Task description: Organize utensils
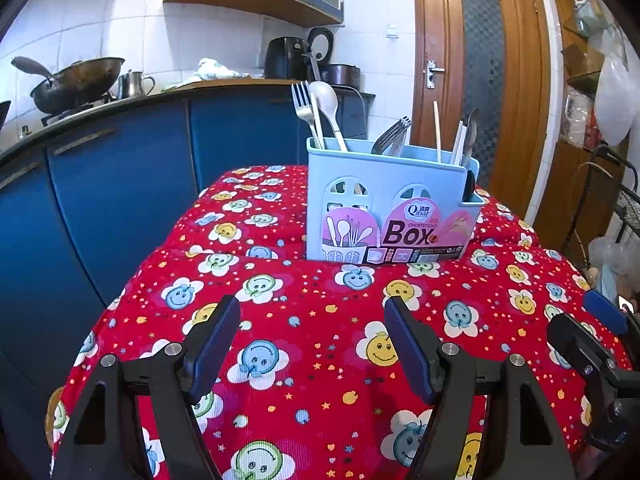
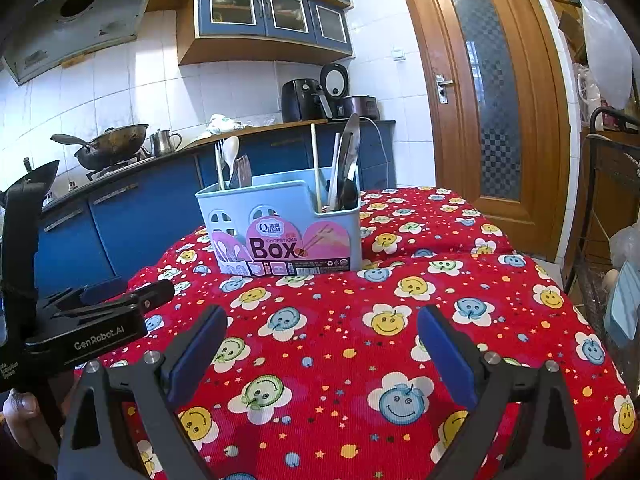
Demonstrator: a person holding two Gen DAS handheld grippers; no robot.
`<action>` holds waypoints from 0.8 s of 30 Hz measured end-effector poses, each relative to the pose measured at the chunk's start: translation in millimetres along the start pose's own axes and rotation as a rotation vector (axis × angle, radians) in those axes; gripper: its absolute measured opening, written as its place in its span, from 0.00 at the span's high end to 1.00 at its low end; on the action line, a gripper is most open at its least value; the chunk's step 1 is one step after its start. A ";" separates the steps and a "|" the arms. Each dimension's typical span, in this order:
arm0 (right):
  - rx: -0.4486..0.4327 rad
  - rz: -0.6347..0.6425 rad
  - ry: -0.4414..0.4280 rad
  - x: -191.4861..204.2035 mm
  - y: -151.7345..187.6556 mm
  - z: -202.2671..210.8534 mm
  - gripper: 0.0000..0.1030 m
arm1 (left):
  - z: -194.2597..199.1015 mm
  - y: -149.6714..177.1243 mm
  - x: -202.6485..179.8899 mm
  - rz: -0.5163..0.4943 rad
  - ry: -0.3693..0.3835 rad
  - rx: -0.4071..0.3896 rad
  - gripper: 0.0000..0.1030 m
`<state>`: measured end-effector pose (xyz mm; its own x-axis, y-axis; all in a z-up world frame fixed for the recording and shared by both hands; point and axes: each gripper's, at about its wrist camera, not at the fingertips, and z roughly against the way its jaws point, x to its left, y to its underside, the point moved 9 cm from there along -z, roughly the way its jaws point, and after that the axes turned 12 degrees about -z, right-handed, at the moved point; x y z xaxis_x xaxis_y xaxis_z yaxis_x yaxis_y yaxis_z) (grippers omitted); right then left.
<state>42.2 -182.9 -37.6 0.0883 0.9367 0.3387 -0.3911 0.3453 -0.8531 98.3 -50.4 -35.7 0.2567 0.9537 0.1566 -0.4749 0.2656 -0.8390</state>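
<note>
A light blue utensil box (image 1: pixel 384 196) with a pink "Box" label stands on the red smiley-face tablecloth (image 1: pixel 312 340). It holds forks (image 1: pixel 304 112), a white spoon (image 1: pixel 326 98), chopsticks (image 1: pixel 437 132) and a knife (image 1: pixel 471 128). In the right wrist view the box (image 2: pixel 280 216) stands at mid-table with the same utensils upright in it. My left gripper (image 1: pixel 312 316) is open and empty, low over the cloth in front of the box. My right gripper (image 2: pixel 322 324) is open and empty, also short of the box. The left gripper's body (image 2: pixel 92 320) shows at the left of the right wrist view.
Blue kitchen cabinets (image 1: pixel 120 184) with a wok (image 1: pixel 76 80) and a metal pot (image 1: pixel 134 84) on the counter lie behind and left of the table. A wooden door (image 2: pixel 484 92) is at the back right. A wire rack (image 2: pixel 608 208) with bags stands right of the table.
</note>
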 end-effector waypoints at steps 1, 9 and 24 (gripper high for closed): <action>0.001 -0.001 -0.001 0.1 0.0 0.1 0.05 | -0.3 0.0 0.2 0.002 0.001 0.000 0.27; 0.002 -0.009 -0.006 -0.3 0.7 -0.4 0.05 | 0.4 -0.8 0.3 -0.003 -0.003 -0.005 0.27; 0.002 -0.010 -0.005 0.0 1.3 -0.4 0.05 | 1.0 -1.4 -0.3 -0.005 -0.003 -0.012 0.27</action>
<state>42.1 -182.4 -38.9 0.0870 0.9331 0.3491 -0.3925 0.3542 -0.8488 98.1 -50.9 -34.1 0.2566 0.9527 0.1626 -0.4635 0.2690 -0.8443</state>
